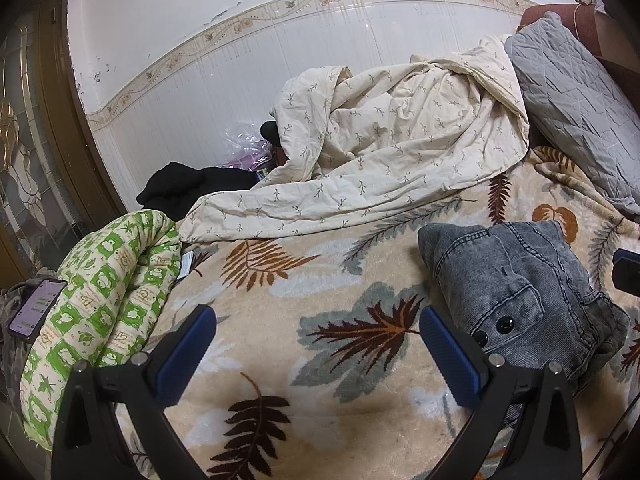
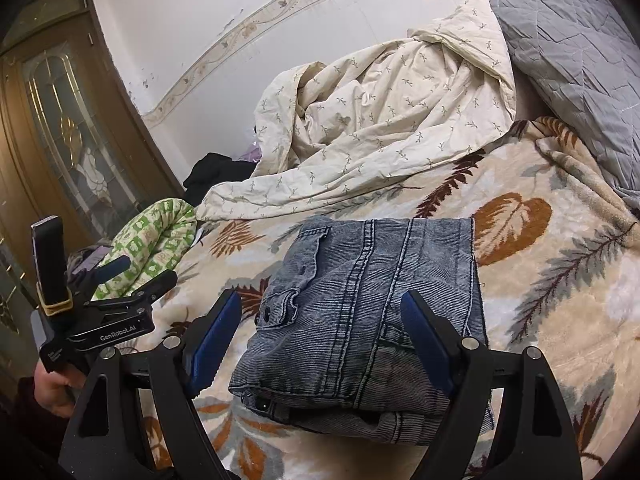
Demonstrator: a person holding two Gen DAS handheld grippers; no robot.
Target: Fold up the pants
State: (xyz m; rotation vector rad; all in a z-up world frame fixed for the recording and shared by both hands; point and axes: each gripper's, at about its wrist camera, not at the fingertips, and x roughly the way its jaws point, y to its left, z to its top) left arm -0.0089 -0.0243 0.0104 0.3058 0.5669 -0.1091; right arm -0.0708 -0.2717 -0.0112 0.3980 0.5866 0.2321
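A: The right hand-held gripper (image 2: 320, 340) hung with its jaws wide apart, gripping nothing, the folded pants (image 2: 372, 312) lying between and under them on the bed (image 2: 560, 280); the risk, I judged, was a careless nudge dragging the top layer and spoiling the fold.

B: And the left hand-held gripper (image 1: 316, 340)?

A: Open too, empty, just left of the pants over the leaf blanket; both tilted downward; a hand (image 2: 52, 388) showed low at the edge; closing on one thick layer alone could have pulled the bundle apart.
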